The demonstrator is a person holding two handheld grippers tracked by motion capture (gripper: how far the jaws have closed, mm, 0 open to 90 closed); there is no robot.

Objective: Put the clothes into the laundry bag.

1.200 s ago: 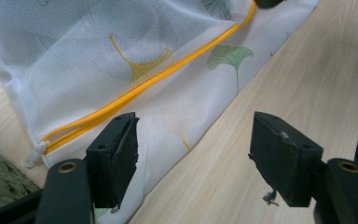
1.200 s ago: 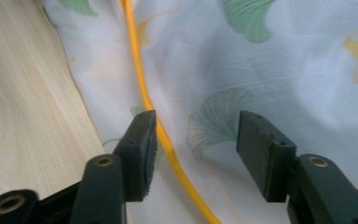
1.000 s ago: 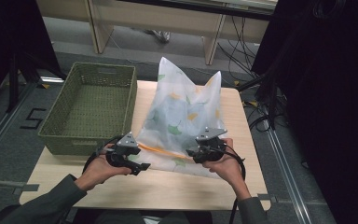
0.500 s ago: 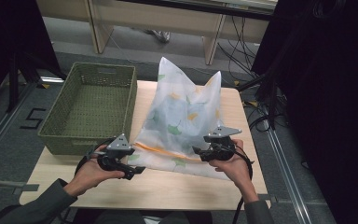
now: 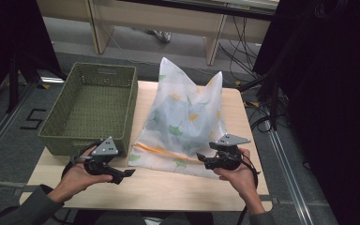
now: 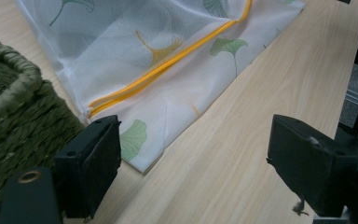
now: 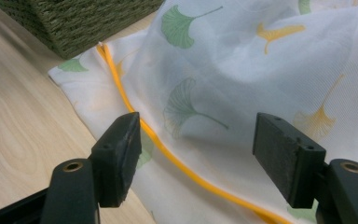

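A white mesh bag printed with green and yellow leaves lies on the wooden table, partly puffed up at the back. Its orange zipper runs along the near edge. My left gripper hovers open just off the bag's near left corner; its jaws have just been opening, with only bare table between them. My right gripper is open at the bag's near right end. Its jaws have also just been opening, and the bag and zipper lie beyond them, unpinched.
An empty green woven basket stands on the table's left half, touching the bag's left side; its corner shows in the left gripper view. Desk legs and cables stand beyond the table's far edge. Bare wood runs along the near edge.
Both grippers let go of the bag's near edge and opened. The hands drew apart and back toward the person, the left one leftward, the right one rightward.
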